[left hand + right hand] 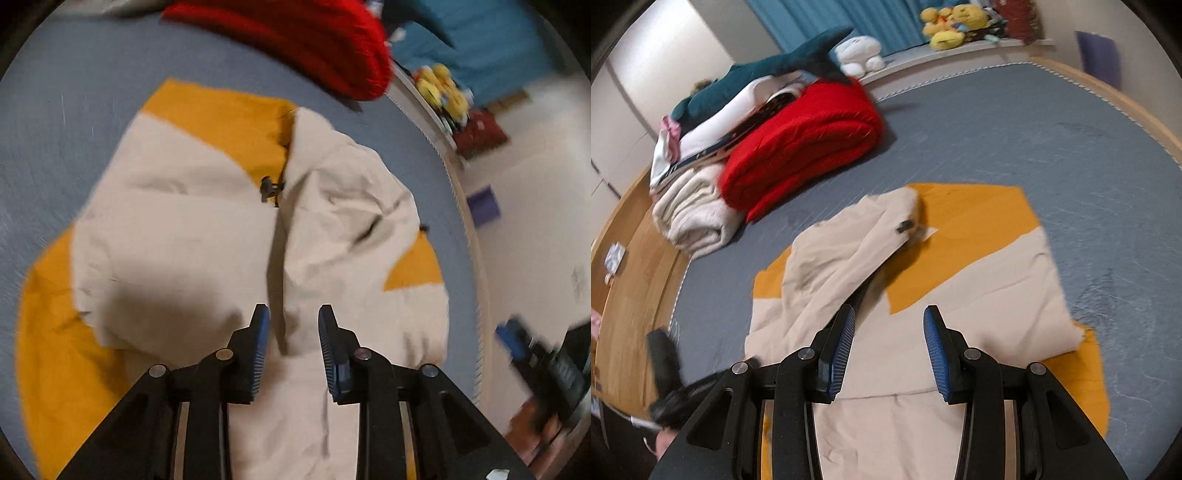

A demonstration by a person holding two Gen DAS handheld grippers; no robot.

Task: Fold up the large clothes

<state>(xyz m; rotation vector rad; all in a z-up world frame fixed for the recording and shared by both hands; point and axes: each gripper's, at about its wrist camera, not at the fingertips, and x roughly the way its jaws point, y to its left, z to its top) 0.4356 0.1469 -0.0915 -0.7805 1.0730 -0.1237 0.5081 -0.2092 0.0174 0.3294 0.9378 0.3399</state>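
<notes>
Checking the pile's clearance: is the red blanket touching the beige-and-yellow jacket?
Apart. The right wrist view shows grey bed between the red blanket and the jacket.

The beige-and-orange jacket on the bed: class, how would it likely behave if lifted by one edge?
The jacket would probably sag limply, as its folded flap already lies creased. It looks thin, so likely light. Folds would probably slip open on lifting.

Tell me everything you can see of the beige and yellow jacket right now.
The jacket lies spread on the grey-blue bed, part folded. It is beige with mustard-yellow panels, in a thin, creased fabric. One beige flap is folded over the middle, with a small dark toggle near its far end. Neither the left gripper nor the right gripper grips it; both hang open above it.
</notes>
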